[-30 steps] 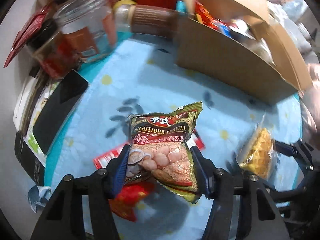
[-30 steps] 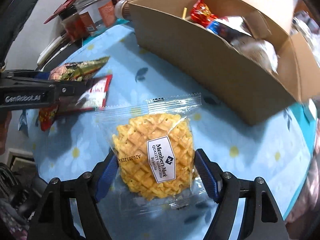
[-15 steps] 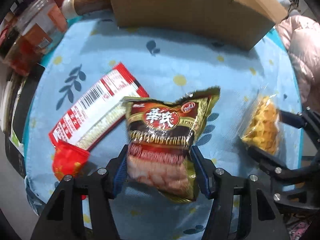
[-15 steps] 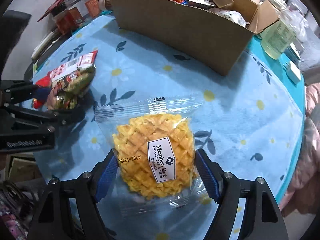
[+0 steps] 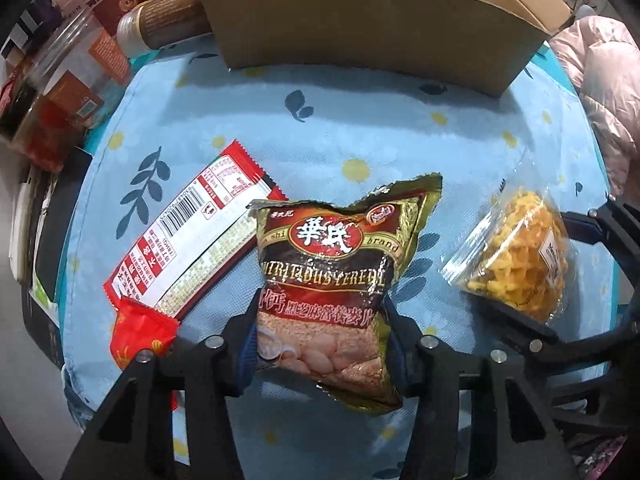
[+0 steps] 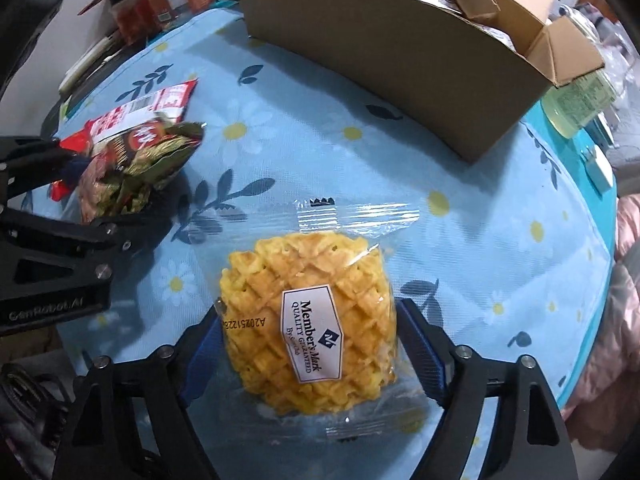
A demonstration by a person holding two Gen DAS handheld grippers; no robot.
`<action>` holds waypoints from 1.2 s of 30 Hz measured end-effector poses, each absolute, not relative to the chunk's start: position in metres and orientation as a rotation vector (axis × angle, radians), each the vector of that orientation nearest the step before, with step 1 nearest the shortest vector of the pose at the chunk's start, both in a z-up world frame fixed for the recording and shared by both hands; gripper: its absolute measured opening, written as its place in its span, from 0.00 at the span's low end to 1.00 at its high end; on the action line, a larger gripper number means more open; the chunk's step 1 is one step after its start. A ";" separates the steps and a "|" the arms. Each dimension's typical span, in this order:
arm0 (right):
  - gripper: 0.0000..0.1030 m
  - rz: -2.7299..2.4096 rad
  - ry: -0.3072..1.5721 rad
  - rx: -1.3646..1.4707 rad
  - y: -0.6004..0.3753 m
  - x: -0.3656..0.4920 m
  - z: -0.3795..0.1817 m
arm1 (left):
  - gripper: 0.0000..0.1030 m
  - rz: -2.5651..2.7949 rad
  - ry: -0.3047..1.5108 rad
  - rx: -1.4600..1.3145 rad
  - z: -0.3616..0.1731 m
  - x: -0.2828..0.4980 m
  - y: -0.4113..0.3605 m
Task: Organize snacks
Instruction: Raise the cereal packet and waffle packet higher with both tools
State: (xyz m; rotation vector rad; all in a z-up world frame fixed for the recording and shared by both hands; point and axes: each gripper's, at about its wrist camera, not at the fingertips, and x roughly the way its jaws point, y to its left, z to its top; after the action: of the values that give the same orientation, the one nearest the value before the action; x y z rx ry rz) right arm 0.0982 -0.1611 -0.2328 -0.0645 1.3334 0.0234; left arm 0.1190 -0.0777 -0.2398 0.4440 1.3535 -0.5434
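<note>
Left hand-held gripper (image 5: 320, 344), jaws closing on cereal bag (image 5: 336, 276); right hand-held gripper (image 6: 310, 354) pinching waffle packet (image 6: 312, 316). Both above desk (image 5: 360, 112), box (image 5: 360, 28) straight ahead, nearer right.

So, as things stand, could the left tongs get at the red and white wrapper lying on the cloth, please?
Probably not yet: the left tongs are closing with the cereal packet between them, and that packet overlaps the red and white wrapper. Otherwise the wrapper lies close by, uncovered from above.
</note>
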 end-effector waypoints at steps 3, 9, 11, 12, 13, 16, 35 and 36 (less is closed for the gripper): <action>0.73 0.028 1.338 -0.047 -0.164 0.095 -0.232 | 0.46 -0.530 1.371 0.418 -0.238 0.127 -0.077; 0.71 0.044 1.333 0.047 -0.178 0.087 -0.226 | 0.46 -0.534 1.396 0.364 -0.231 0.131 -0.073; 0.71 0.047 1.329 0.074 -0.184 0.085 -0.221 | 0.46 -0.537 1.394 0.349 -0.227 0.130 -0.071; 0.71 0.049 1.323 0.087 -0.186 0.083 -0.219 | 0.46 -0.538 1.390 0.345 -0.224 0.131 -0.067; 0.71 0.051 1.319 0.094 -0.186 0.081 -0.217 | 0.46 -0.539 1.386 0.343 -0.222 0.131 -0.067; 0.70 0.062 1.302 0.105 -0.191 0.074 -0.210 | 0.46 -0.544 1.376 0.335 -0.215 0.131 -0.064; 0.70 0.122 1.154 0.118 -0.188 0.047 -0.146 | 0.46 -0.553 1.239 0.243 -0.145 0.109 -0.051; 0.70 0.122 1.144 0.121 -0.187 0.047 -0.143 | 0.45 -0.553 1.234 0.240 -0.142 0.108 -0.052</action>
State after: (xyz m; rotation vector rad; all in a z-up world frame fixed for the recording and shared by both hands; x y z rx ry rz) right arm 0.0475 -0.1871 -0.1426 0.1207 1.1444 0.1217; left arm 0.1077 -0.0523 -0.1418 0.2401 1.2343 -0.5532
